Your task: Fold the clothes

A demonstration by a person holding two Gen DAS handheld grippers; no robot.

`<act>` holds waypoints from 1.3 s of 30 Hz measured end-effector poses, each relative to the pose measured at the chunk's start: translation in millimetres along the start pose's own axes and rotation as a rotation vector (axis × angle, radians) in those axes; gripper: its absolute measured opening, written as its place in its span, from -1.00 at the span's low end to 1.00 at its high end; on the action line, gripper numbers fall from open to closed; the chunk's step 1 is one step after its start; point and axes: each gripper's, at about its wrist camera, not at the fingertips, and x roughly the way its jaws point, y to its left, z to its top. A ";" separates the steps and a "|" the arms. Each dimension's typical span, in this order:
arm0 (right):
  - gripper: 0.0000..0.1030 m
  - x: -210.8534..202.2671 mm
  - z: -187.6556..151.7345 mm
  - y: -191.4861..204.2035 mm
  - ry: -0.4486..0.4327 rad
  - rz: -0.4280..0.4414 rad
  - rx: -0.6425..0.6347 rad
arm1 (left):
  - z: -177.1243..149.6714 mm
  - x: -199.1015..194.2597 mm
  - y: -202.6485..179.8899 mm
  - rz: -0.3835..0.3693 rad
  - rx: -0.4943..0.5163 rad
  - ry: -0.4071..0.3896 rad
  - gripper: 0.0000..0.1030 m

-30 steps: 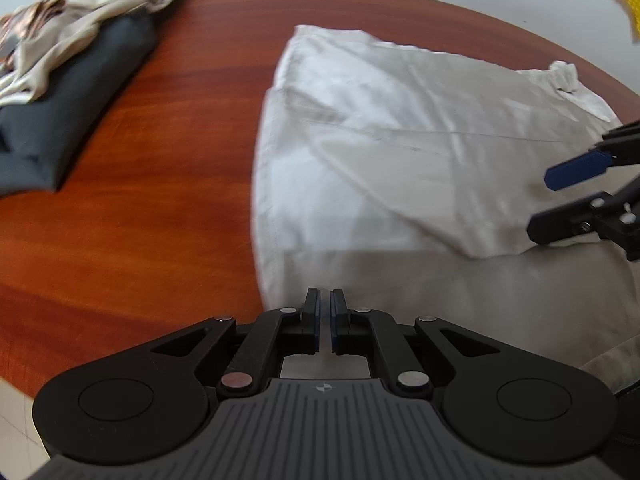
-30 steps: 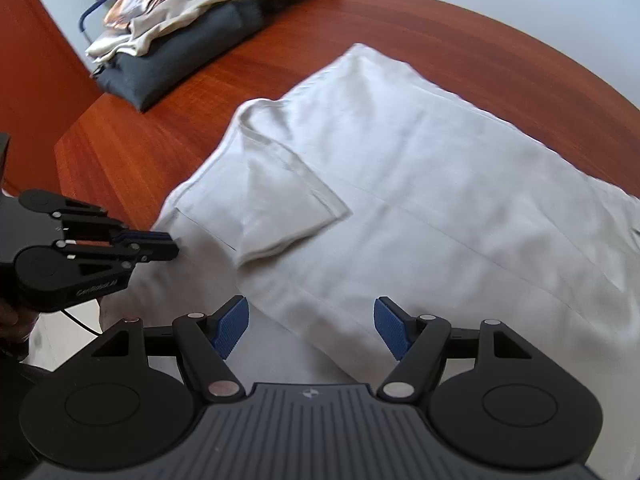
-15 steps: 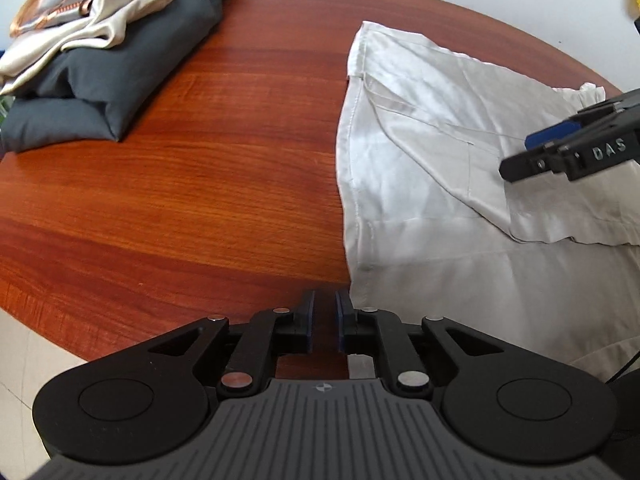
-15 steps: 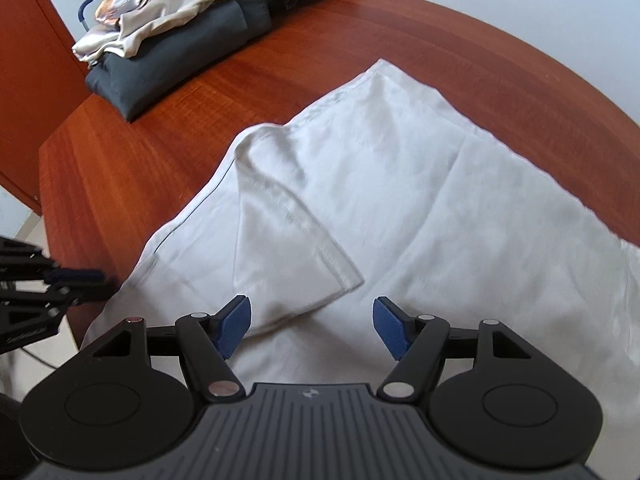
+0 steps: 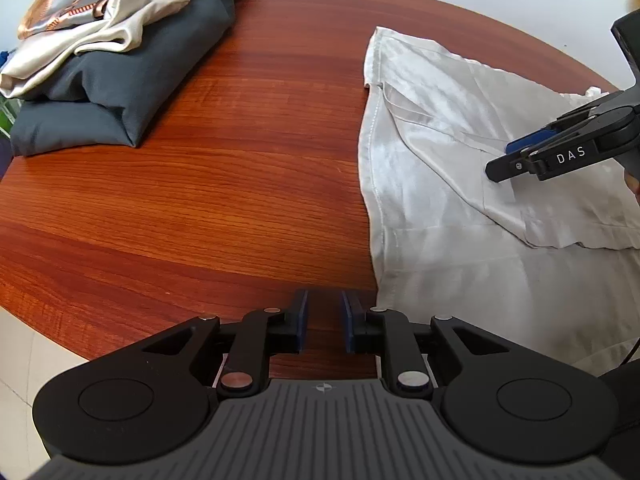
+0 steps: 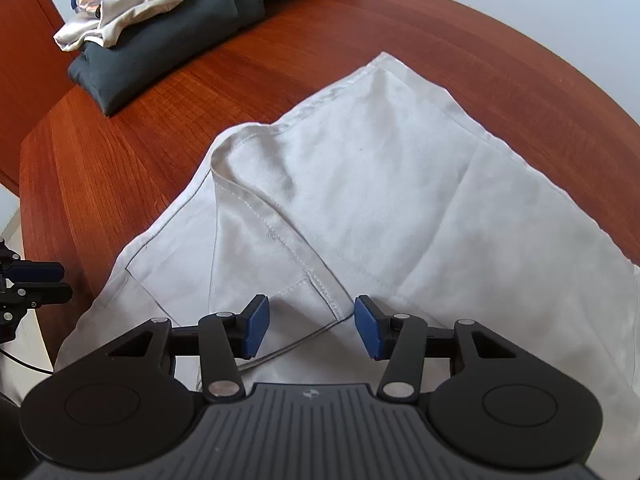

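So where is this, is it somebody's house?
Probably a room in a home: a round wooden table with a white garment spread out on it, and a pile of folded clothes waiting at the side.

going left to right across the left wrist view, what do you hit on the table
pile of folded clothes → bare wooden table → white garment → right gripper hovering over the garment

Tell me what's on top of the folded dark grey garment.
Crumpled cream satin clothes, one with a copper print, lie heaped on the dark grey garment. Anything beneath that heap is covered.
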 end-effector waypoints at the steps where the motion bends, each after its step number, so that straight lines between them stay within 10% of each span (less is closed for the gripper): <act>1: -0.10 0.5 0.4 1.7 0.000 0.006 -0.001 | 0.1 -0.4 1.0 0.001 -0.001 0.001 -0.59; 6: -0.52 2.9 2.6 10.3 0.002 0.038 -0.007 | 1.9 0.0 4.1 0.003 0.002 0.002 -0.58; 39: -0.45 -5.2 -4.7 88.7 0.042 0.307 -0.133 | 5.4 3.4 7.3 0.013 0.038 0.015 -0.43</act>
